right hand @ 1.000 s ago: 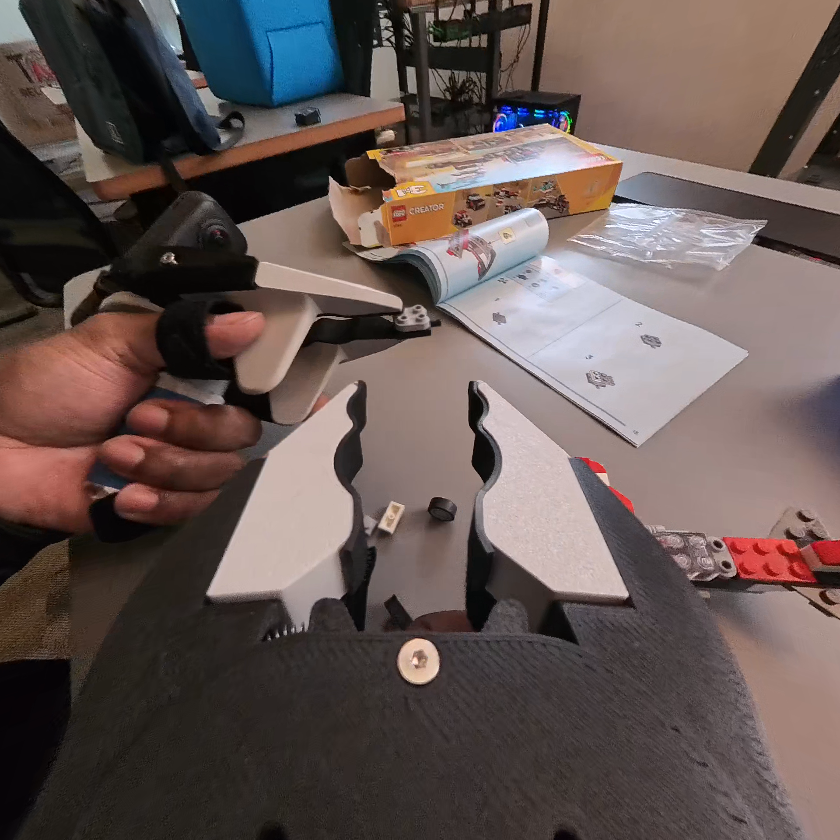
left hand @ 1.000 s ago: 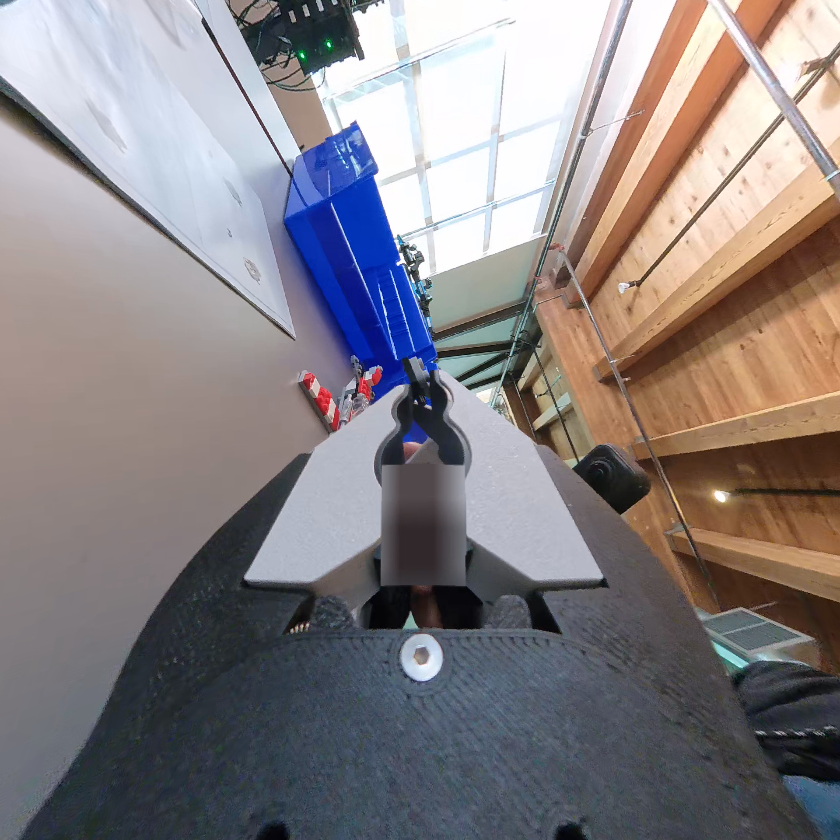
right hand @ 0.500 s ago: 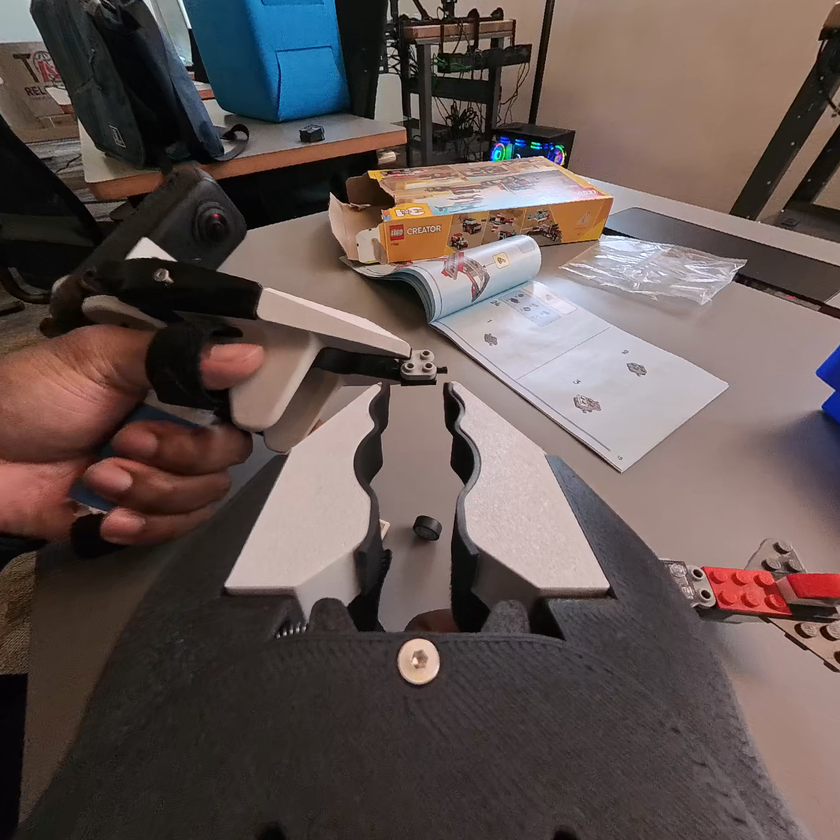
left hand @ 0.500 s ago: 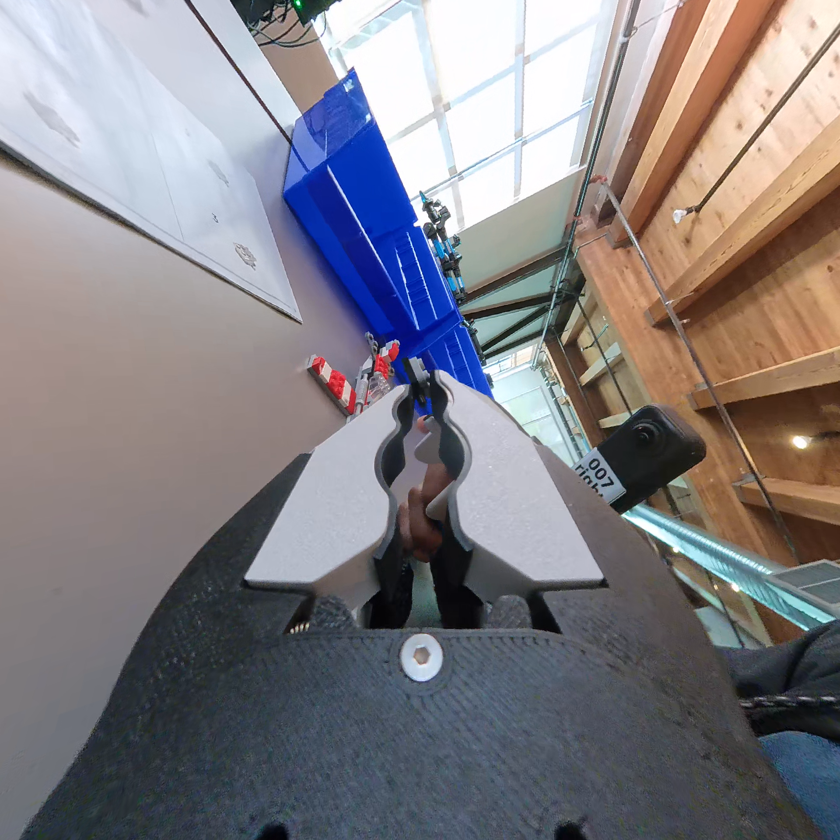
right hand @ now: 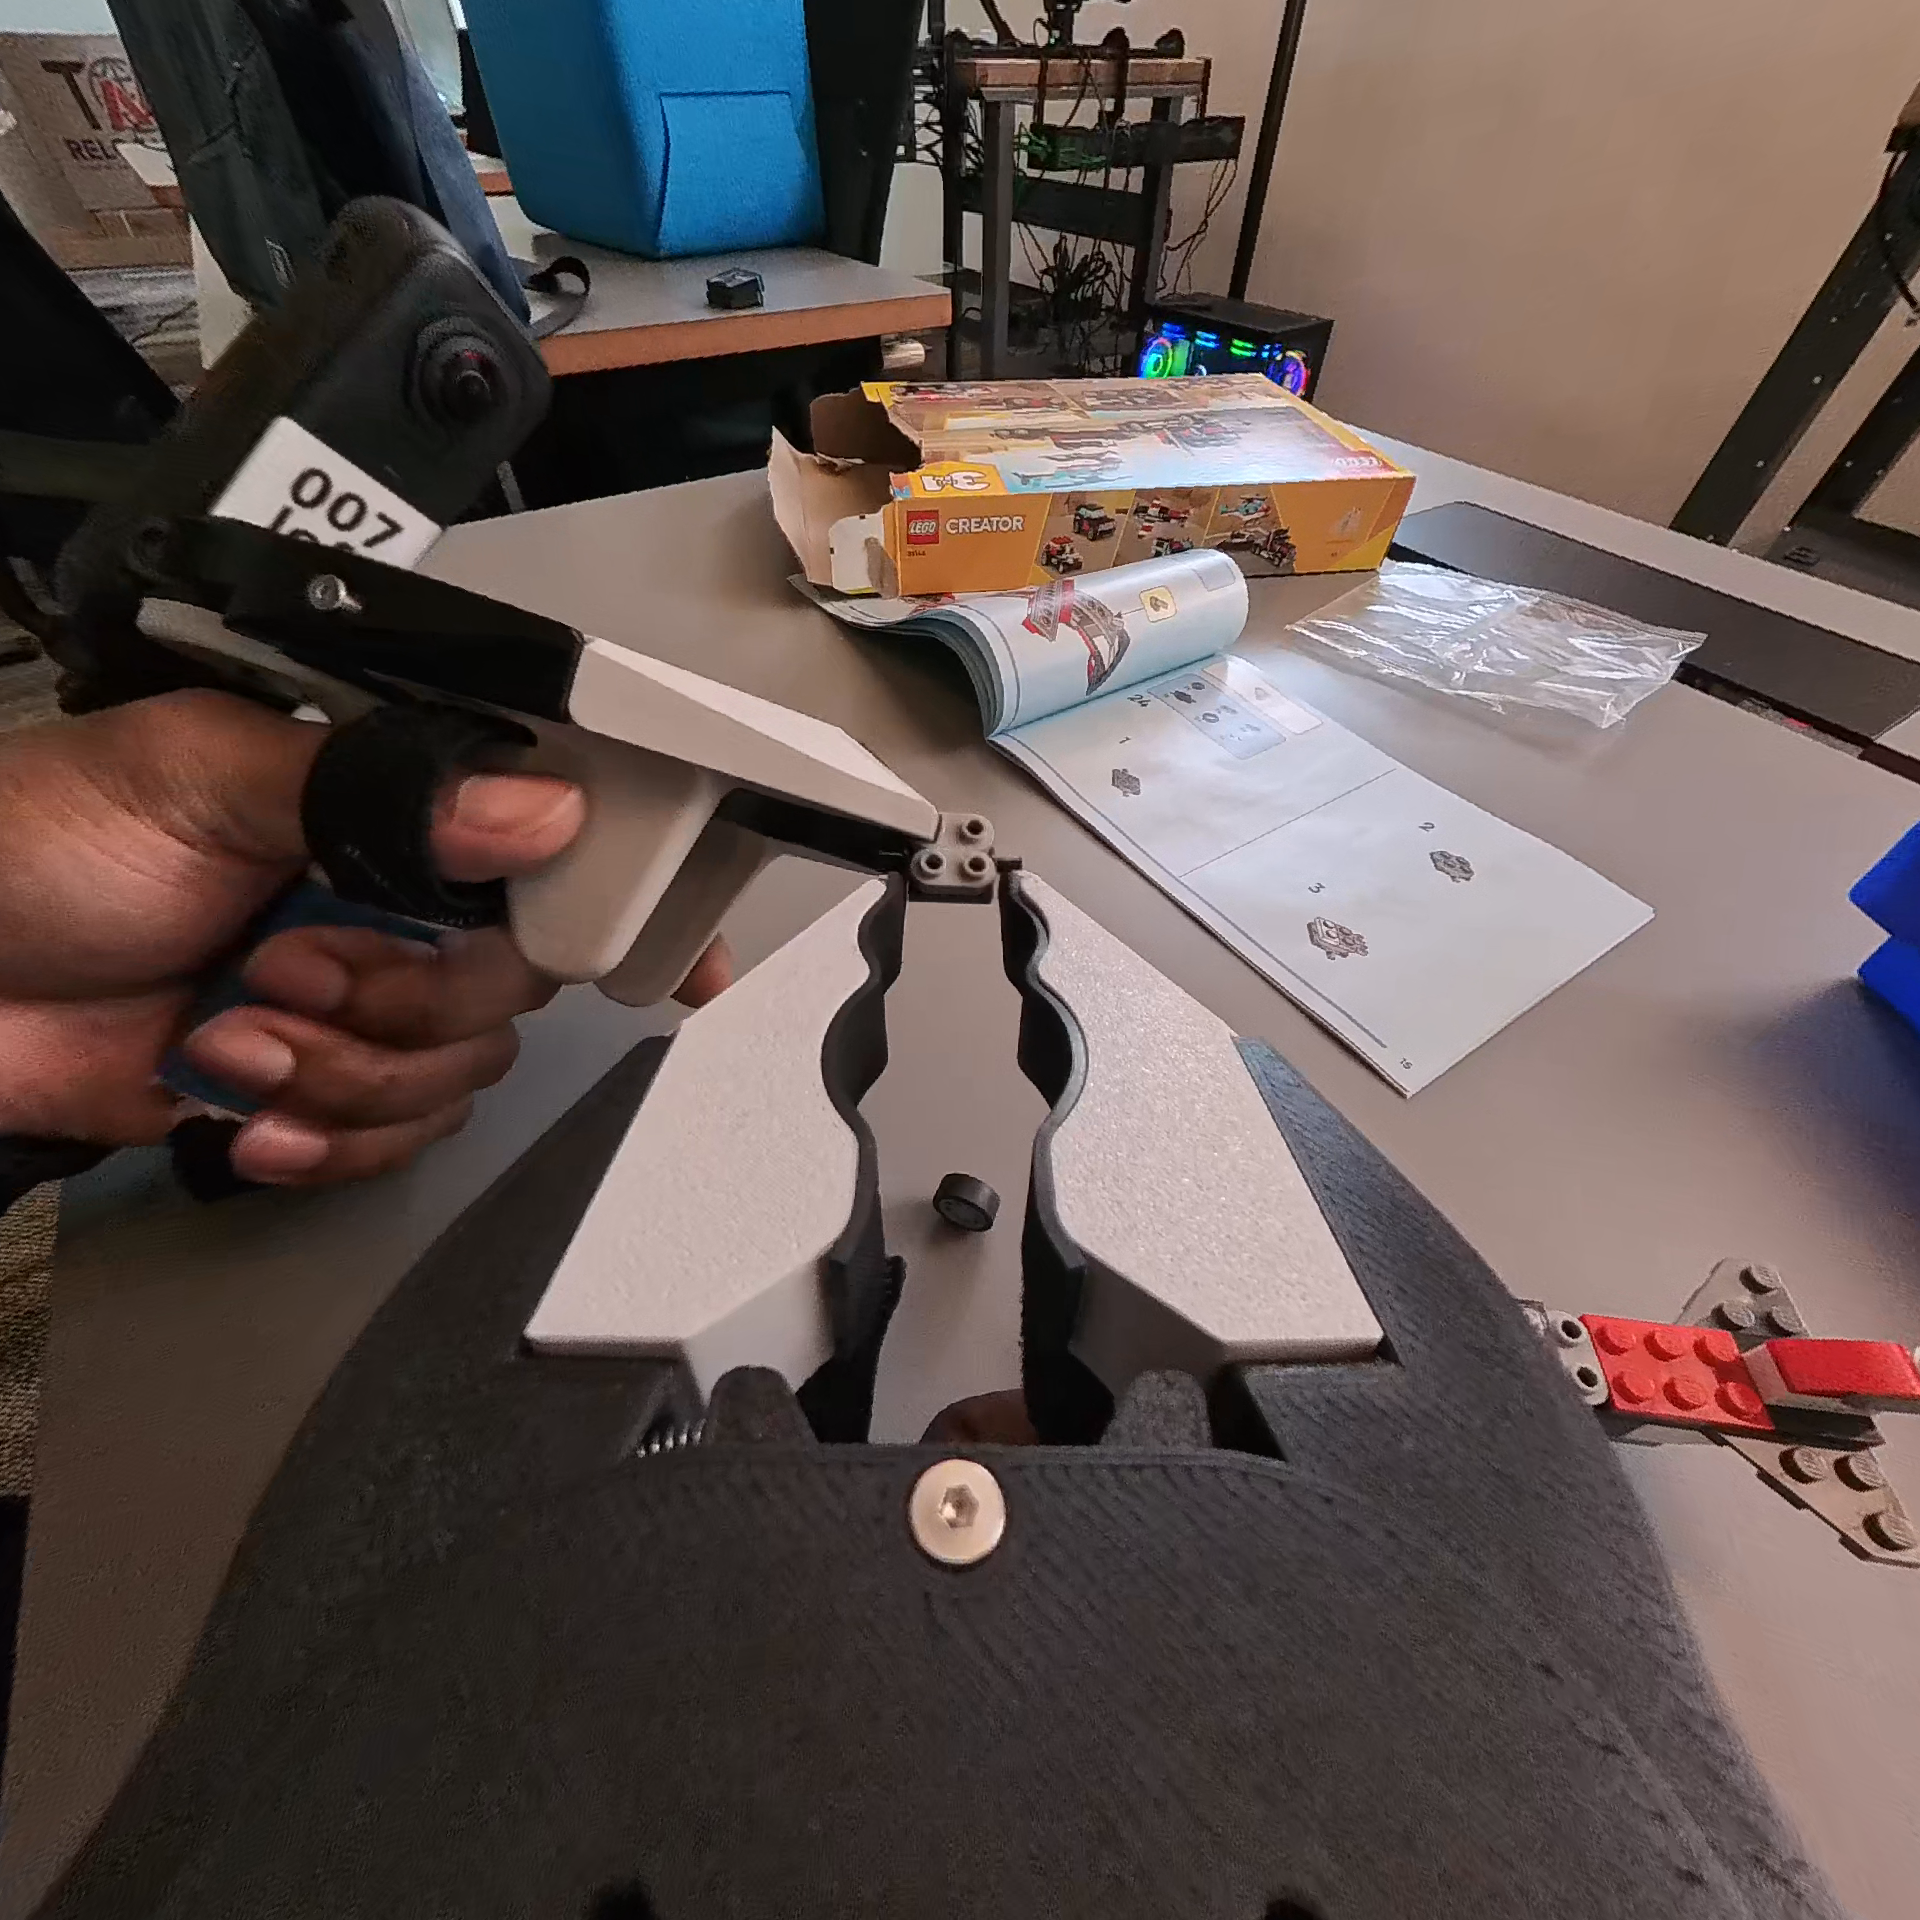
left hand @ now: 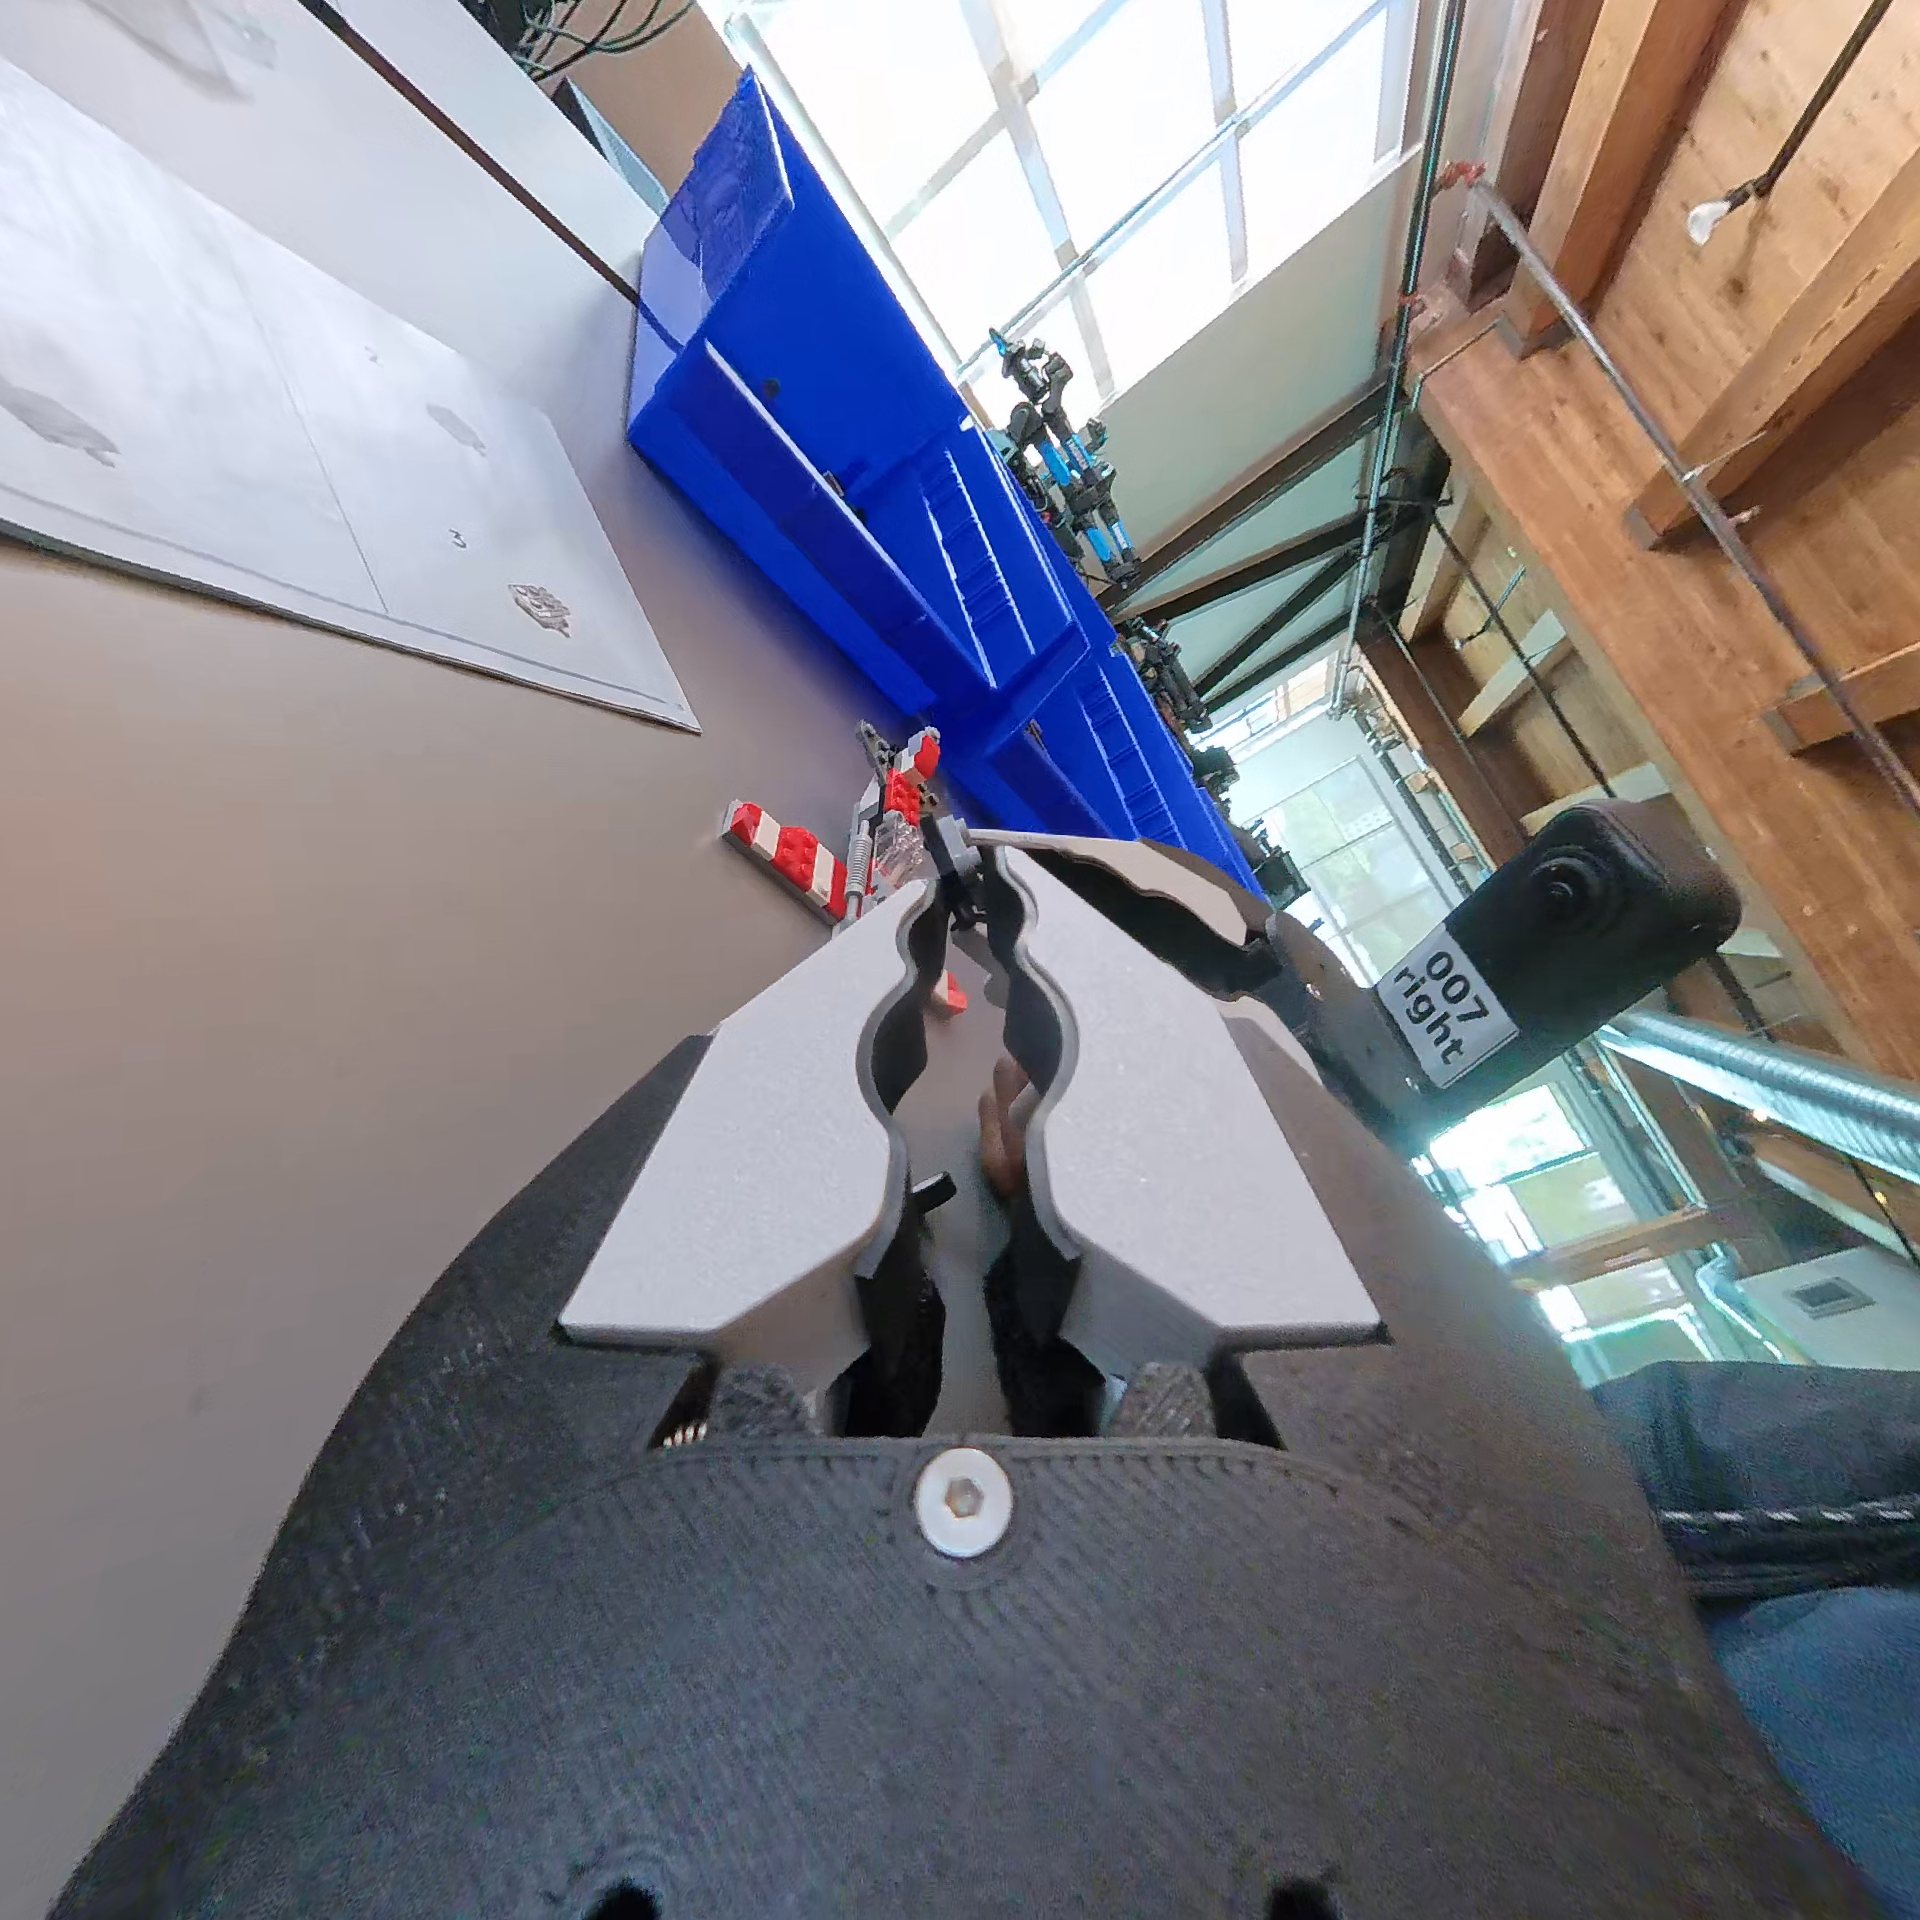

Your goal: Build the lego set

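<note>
Right wrist view: the right tool (right hand: 951, 883) has its fingers drawn close, both tips touching a small grey plate (right hand: 954, 862), so it grips that plate or is right at it. The left tool (right hand: 940, 847), held in a hand (right hand: 208, 935), comes in from the left and is clenched on the same plate, studs up, above the tabletop (right hand: 1558, 1143). Under the right tool's fingers a small black wheel (right hand: 966, 1202) lies on the tabletop. Near the right edge sits a red and grey build (right hand: 1714, 1371). Farther off an open booklet (right hand: 1247, 790) lies flat, a clear bag (right hand: 1496, 644) to its right, and a torn yellow box (right hand: 1122, 488) behind it toward the far edge.

Left wrist view, tilted steeply: the left tool (left hand: 961, 894) pinches the grey plate (left hand: 954, 852) at its tips, with the right tool (left hand: 1143, 894) meeting it from the right. Just past the tips lies the red build (left hand: 831, 842), then blue bins (left hand: 831, 468) at the tabletop's (left hand: 312, 935) edge, and the booklet (left hand: 260, 468) to the left.
</note>
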Available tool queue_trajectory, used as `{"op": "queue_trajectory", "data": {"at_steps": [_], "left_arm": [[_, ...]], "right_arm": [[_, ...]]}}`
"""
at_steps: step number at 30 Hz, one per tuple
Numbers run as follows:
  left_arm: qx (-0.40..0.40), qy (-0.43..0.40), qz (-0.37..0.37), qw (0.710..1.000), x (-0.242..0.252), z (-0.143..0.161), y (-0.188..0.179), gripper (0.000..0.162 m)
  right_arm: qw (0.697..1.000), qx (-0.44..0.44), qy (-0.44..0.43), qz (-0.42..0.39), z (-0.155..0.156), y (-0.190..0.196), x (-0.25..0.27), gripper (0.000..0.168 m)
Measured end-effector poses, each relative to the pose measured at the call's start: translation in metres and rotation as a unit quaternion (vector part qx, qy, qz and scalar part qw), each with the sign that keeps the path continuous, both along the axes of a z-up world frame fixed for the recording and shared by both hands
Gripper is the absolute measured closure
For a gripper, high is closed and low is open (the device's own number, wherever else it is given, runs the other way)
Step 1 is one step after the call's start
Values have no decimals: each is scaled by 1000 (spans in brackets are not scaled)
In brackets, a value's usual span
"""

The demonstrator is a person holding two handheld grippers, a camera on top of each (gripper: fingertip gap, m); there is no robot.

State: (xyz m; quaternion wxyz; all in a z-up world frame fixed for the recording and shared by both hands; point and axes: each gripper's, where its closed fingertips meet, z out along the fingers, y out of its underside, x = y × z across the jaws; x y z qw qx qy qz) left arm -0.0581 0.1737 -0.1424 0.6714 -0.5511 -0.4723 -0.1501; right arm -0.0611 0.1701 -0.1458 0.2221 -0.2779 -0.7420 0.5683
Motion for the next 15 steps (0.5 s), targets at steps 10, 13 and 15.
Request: {"op": "queue_trajectory", "data": {"at_steps": [10,13,15], "left_arm": [[-18,22,-21,999,5,1,3,153],[11,8,-49,999,10,5,5,153],[40,-14,-62,997,13,8,6,151]], "right_arm": [[1000,13,11,17,2,1,4,151],[999,32,30,31,5,3,7,151],[997,54,48,35,7,3,9,151]]}}
